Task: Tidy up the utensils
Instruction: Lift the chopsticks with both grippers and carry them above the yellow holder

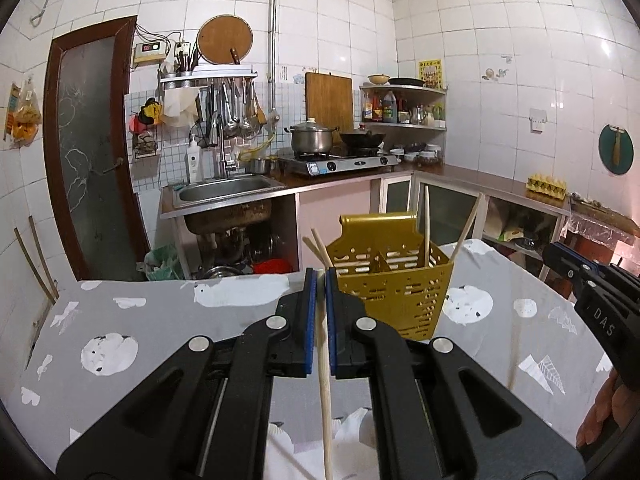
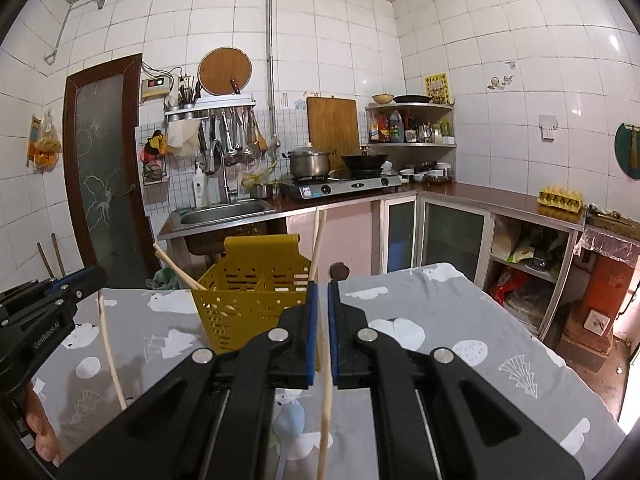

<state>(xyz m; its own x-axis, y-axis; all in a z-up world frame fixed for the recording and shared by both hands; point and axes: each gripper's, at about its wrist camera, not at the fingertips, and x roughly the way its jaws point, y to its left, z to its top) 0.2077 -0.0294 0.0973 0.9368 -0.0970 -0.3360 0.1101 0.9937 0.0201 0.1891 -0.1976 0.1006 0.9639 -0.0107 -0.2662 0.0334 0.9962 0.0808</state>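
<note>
A gold slotted utensil holder point(image 1: 390, 280) stands on the grey patterned tablecloth point(image 1: 160, 320); it also shows in the right wrist view point(image 2: 248, 296). Chopsticks point(image 1: 426, 224) stand inside it. My left gripper point(image 1: 321, 276) is shut on a wooden chopstick point(image 1: 325, 380), just left of the holder. My right gripper point(image 2: 323, 286) is shut on another chopstick point(image 2: 325, 400), just right of the holder. Each gripper shows at the edge of the other's view, the right one point(image 1: 560, 254) and the left one point(image 2: 90, 278).
A white spoon point(image 2: 290, 424) lies on the cloth below my right gripper. Behind the table are a sink point(image 1: 224, 192), a stove with a pot point(image 1: 312, 138) and wok, a corner shelf point(image 1: 404, 104), an egg tray point(image 1: 547, 186) and a door point(image 1: 92, 152).
</note>
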